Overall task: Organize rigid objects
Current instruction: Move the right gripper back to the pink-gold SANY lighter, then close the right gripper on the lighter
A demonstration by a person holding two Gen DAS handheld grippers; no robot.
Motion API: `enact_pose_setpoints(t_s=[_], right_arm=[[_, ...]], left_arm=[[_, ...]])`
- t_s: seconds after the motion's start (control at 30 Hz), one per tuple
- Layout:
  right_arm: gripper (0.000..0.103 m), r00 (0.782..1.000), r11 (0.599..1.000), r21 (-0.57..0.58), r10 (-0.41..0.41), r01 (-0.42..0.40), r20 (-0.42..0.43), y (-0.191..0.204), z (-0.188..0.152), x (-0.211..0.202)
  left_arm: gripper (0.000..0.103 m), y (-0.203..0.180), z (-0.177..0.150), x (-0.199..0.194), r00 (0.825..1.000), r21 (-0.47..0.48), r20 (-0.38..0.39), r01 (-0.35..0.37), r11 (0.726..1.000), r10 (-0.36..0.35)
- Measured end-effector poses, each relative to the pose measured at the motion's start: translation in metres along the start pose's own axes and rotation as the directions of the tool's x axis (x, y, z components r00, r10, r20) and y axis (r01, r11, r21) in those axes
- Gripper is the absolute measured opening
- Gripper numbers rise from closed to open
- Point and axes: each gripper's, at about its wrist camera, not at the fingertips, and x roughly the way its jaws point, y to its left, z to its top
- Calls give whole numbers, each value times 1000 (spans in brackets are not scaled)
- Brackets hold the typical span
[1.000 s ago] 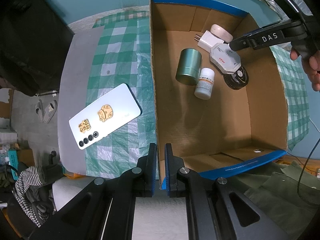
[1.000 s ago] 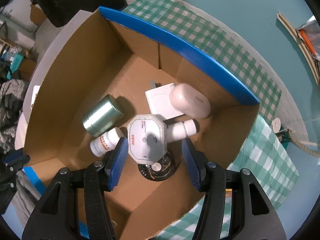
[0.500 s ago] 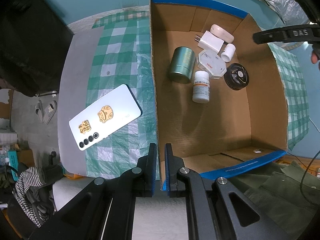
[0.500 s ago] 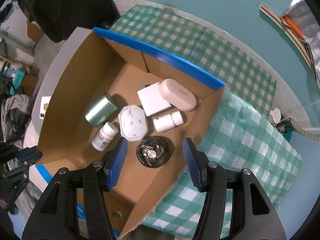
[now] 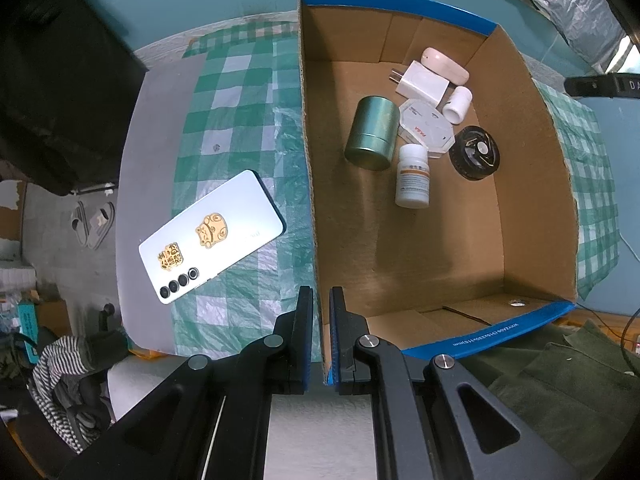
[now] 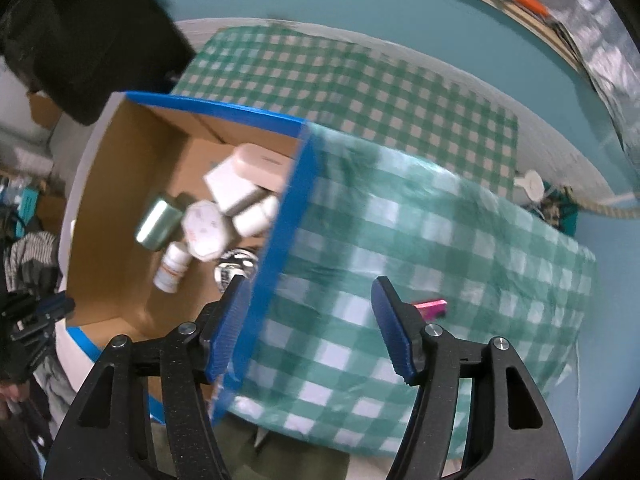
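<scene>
Cardboard box [image 5: 532, 184] at frame centre holds six items; phone [image 5: 212, 236] lower left and pink object [image 6: 430, 306] remain outside. Left gripper [image 5: 318, 336] pinches box wall; right gripper [image 6: 312, 328] gapes empty.

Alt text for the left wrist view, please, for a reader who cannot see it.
The left tongs clamp the near left wall of an open cardboard box holding a green tin, a white pill bottle, a white charger and other small items. A white phone lies face down on the green checked cloth left of the box.
</scene>
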Motion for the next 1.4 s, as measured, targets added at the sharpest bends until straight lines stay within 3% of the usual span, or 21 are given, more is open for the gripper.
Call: enact_pose_setpoints(t_s=[0.47, 0.6, 0.77, 1.03, 1.4], right_arm=[[64, 993, 976, 212, -31, 54, -111, -84, -15, 44], [70, 991, 957, 286, -13, 52, -137, -100, -19, 59], [71, 987, 905, 422, 22, 47, -158, -123, -25, 77], [71, 981, 787, 616, 89, 38, -175, -148, -36, 105], [70, 980, 800, 596, 55, 72, -191, -137, -31, 118]], left_arm=[[7, 0, 2, 1, 1000, -2, -2, -1, 1000, 1], [7, 0, 3, 1, 1000, -4, -5, -3, 1000, 3], [7, 0, 5, 3, 1000, -2, -11, -3, 1000, 3], [7, 0, 6, 3, 1000, 1, -12, -5, 1000, 5], [7, 1, 7, 3, 1000, 1, -14, -5, 1000, 5]])
